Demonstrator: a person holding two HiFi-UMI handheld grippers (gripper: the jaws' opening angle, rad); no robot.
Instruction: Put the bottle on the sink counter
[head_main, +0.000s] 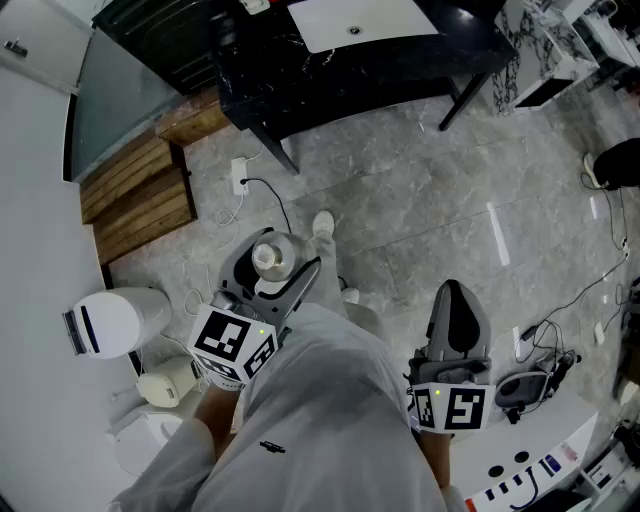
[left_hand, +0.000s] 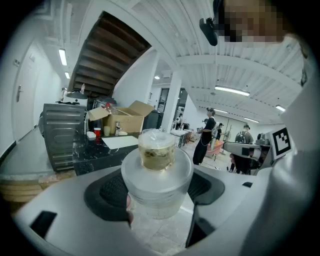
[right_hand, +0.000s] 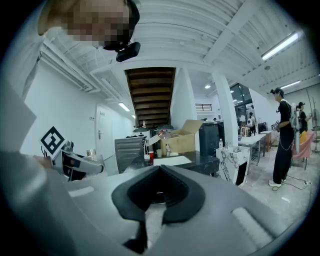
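The bottle (left_hand: 157, 172) is clamped upright by the left tool (head_main: 273, 272) for carriage, well apart from the bench (head_main: 300, 85); the right tool (right_hand: 159, 170) is closed, empty

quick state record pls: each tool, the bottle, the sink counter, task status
left tool: shut on bottle
bottle: clear, lidded, yellowish contents; carried over the floor
right tool: shut, empty
sink counter: black marble with a white sink, ahead across the floor
task status: bottle not yet on counter
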